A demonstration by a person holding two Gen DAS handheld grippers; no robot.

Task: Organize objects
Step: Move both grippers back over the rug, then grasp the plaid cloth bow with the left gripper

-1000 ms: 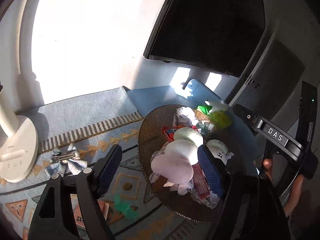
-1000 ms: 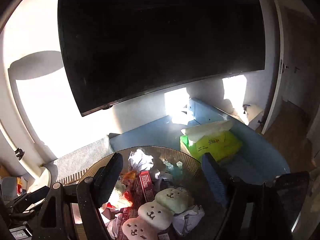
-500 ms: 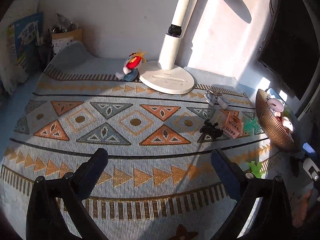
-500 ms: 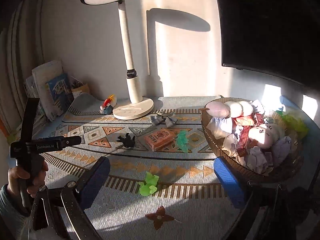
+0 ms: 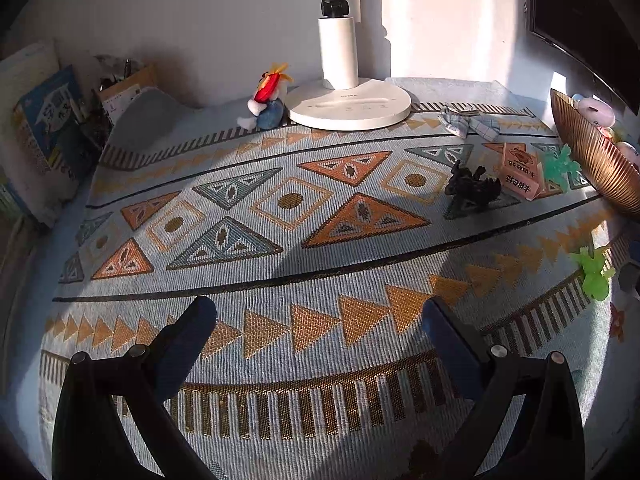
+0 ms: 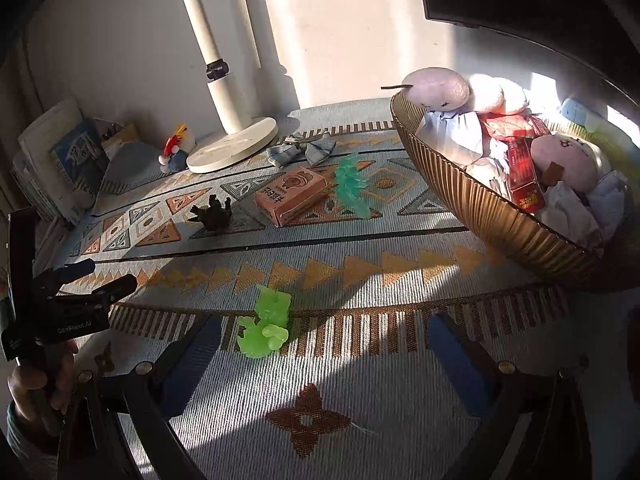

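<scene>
The basket (image 6: 492,216) at the right edge of the patterned mat (image 6: 360,360) already holds plush toys, red packets and crumpled paper, so part of the tidying looks done. Left loose on the mat are a bright green toy (image 6: 266,326) near the front edge, a teal toy (image 6: 352,186), a pink box (image 6: 290,196), a black figure (image 6: 214,214) and a checked bow (image 6: 306,150) by the lamp base (image 6: 232,146). The right gripper (image 6: 324,360) and left gripper (image 5: 320,340) both hang with jaws apart, holding nothing.

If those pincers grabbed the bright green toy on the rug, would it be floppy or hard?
The bright green toy looks translucent and jelly-like, so probably soft and squashy. Its lumpy shape suggests it won't roll. It is small, likely light.
</scene>
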